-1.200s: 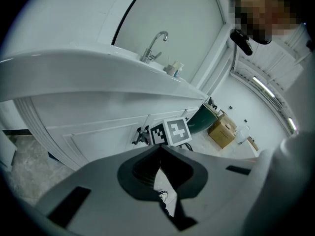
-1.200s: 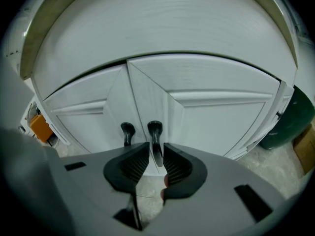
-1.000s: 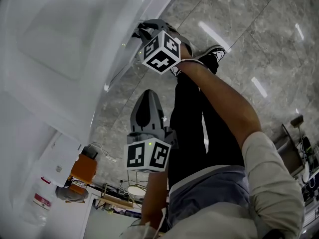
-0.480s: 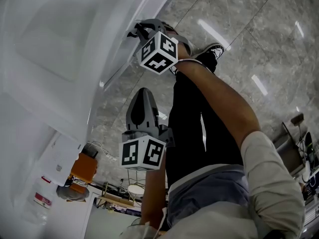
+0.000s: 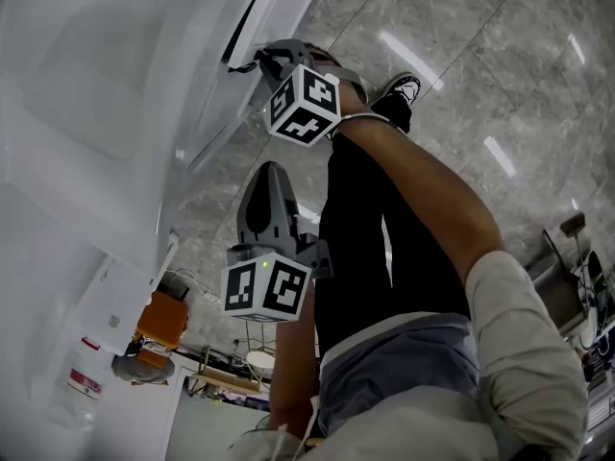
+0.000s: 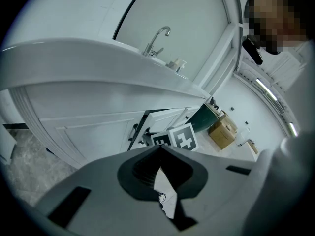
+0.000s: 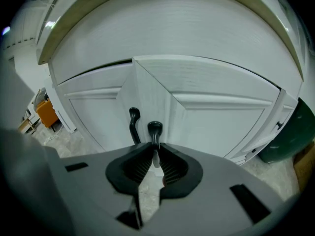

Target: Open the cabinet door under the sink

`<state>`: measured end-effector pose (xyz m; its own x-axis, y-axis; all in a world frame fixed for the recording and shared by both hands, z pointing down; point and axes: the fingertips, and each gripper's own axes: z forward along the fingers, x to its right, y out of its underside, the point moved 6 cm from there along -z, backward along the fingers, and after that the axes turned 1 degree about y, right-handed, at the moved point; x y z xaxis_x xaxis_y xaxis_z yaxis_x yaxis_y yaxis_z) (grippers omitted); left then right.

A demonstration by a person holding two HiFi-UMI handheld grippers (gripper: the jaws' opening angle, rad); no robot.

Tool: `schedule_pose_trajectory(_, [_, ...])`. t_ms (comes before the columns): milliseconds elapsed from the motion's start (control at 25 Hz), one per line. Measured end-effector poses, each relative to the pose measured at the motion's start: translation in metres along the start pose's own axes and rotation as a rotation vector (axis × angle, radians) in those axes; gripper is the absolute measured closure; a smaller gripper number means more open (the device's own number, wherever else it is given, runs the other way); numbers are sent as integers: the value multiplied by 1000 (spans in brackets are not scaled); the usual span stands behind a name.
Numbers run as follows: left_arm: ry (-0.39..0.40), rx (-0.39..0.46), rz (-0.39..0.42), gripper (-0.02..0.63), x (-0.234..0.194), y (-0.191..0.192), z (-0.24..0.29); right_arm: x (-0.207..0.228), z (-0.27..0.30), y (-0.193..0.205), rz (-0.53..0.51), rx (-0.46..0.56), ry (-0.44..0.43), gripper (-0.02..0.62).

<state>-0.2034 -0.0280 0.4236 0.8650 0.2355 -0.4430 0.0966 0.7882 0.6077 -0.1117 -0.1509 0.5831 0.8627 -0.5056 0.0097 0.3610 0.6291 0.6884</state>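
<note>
- Since the earlier frames the cabinet door (image 5: 213, 84) has swung out from its frame. A dark gap (image 5: 246, 15) now shows along its edge in the head view, where the front was closed a second ago.
- The right claw (image 5: 256, 61) has come away from the cabinet with the door, and the left claw (image 5: 270, 173) has drifted a little to the left.
- The cabinet door (image 7: 221, 124) sits under the white bench (image 6: 98, 68) that carries the faucet (image 6: 158, 39). It stands ajar, with its free edge nearer than the neighbouring door.
- Its black handle (image 7: 154, 130) stands upright, clamped between the jaws of the right claw (image 7: 155, 152).
- A second black handle (image 7: 133, 124) sits just to the left on the neighbouring door, untouched.
- The left claw (image 6: 160, 147) hangs well clear of the cabinet, its jaws meeting at the tips with nothing between them.
- From the left gripper view, the right claw's marker cube (image 6: 175, 137) shows against the ajar door.
- A dark green bin (image 6: 205, 118) and a cardboard box (image 6: 221, 132) stand further right along the cabinet.
- The floor (image 5: 461, 56) is grey marble tile. The person's shoe (image 5: 396, 104) rests on it near the cabinet.
</note>
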Motion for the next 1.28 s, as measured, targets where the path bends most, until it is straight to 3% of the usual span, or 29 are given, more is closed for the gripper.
schedule_pose_trajectory(1280, [0,-62,50,607,27,9,21,16,-45,52,-138,-3,-98,540])
